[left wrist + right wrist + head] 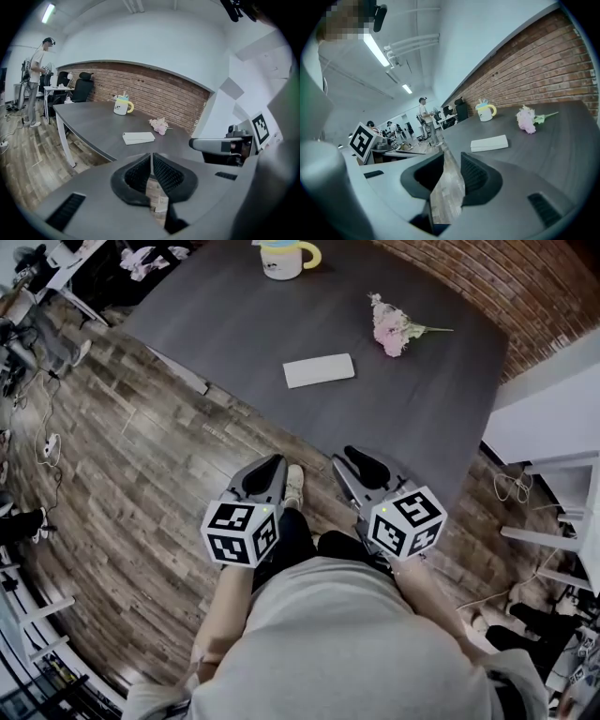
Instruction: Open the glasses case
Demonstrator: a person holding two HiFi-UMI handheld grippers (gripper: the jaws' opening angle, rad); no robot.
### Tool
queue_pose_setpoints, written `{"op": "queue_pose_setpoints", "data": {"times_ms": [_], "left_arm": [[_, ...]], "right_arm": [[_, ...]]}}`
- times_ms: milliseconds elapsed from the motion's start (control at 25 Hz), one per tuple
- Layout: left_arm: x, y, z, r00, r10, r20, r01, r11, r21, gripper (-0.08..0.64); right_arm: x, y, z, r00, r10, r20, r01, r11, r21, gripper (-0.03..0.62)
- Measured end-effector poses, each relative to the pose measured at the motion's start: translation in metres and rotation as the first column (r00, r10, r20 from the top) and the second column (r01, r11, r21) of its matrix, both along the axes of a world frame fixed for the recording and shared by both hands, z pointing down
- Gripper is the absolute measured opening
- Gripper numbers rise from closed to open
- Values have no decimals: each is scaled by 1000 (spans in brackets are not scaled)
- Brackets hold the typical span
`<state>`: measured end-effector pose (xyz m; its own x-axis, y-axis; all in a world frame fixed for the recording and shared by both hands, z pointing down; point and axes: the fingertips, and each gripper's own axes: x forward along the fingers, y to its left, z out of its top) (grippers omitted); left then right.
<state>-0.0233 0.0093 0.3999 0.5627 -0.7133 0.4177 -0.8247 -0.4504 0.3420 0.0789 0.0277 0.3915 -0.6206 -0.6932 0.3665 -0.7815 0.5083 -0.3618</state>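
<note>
The glasses case (319, 370) is a flat white box lying closed on the dark grey table (225, 324), a little right of its middle. It also shows in the left gripper view (138, 137) and the right gripper view (489, 143). Both grippers hang over the wood floor in front of the table, short of its near edge and well away from the case. My left gripper (270, 468) points at the table with its pads together (151, 158) and nothing between them. My right gripper (361, 461) stands beside it, its jaws apart (451, 161), only floor showing in the gap.
A white mug with a yellow handle (284, 257) stands at the table's far edge. A pink flower sprig (390, 328) lies right of the case. A brick wall runs behind the table. White furniture (553, 418) stands at the right. A person (35, 84) stands far left by desks.
</note>
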Motion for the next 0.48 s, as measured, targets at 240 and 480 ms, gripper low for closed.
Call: {"op": "queue_pose_setpoints", "data": {"times_ms": [240,480], "left_arm": [[-3,-62,4,998,59,-12,-59,998,-31,34],[3,-110,13,991,126,-41,-128,989,-75,34]], "right_arm": [[-3,-63,-1,998,48,-32,-48,999,-7,112],[-7,-117,1,995,95,-9,-95,995,-38,117]]}}
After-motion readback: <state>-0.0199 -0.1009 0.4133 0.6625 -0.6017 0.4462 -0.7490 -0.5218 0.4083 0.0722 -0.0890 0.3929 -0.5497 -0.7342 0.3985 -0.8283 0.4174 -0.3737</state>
